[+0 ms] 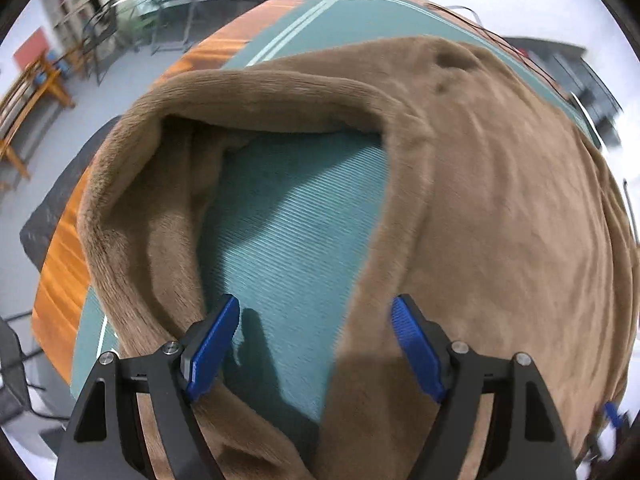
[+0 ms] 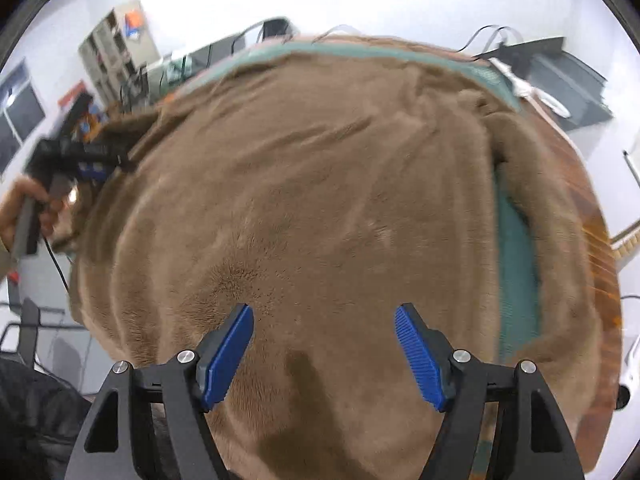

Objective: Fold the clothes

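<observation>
Both wrist views steeply down, close, sharing brown garment [image 1: 480,200]

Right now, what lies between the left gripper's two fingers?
In the left wrist view, the left gripper stands open over bare green mat, with the brown fleece garment flanking it; nothing is gripped.

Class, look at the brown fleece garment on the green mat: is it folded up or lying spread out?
Mostly spread: the brown fleece garment covers much of the green mat, with one sleeve curving outward beside it.

Open right tongs [image 2: 324,316] (empty) above brown garment [image 2: 320,184]
</observation>
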Demonstrator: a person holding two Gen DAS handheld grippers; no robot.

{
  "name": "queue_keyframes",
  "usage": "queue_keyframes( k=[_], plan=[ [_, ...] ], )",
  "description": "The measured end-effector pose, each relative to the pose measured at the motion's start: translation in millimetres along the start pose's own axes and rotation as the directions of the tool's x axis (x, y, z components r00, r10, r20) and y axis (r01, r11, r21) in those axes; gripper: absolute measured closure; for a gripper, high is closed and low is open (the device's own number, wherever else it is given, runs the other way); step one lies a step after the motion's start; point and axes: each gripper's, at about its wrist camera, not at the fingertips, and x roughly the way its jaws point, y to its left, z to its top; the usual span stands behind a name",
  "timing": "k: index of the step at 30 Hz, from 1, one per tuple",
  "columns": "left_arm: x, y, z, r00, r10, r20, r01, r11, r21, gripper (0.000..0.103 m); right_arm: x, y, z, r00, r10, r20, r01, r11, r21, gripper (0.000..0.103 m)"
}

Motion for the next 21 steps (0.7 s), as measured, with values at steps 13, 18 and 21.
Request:
queue_keyframes(
  k=[13,18,21],
  plan=[
    [21,-15,85,0.991,-0.130,0.013,0.131,0.988,-0.085,0.021,24,-8,-16,0.994,-0.044,-0.101,0.043,0.999,-0.018,0.007],
    [41,-16,120,0.999,-0.042,0.028,0.042,0.999,-0.024,0.021,24,-11,-16,0.992,-0.048,-0.115,0.046,0.999,-0.017,0.005],
    [49,-4,153,0.999,0.005,0.052,-0.006,1.000,0.002,0.025,23,-15,-16,0.991,-0.048,-0.124,0.046,0.999,-0.018,0.004]
  ],
)
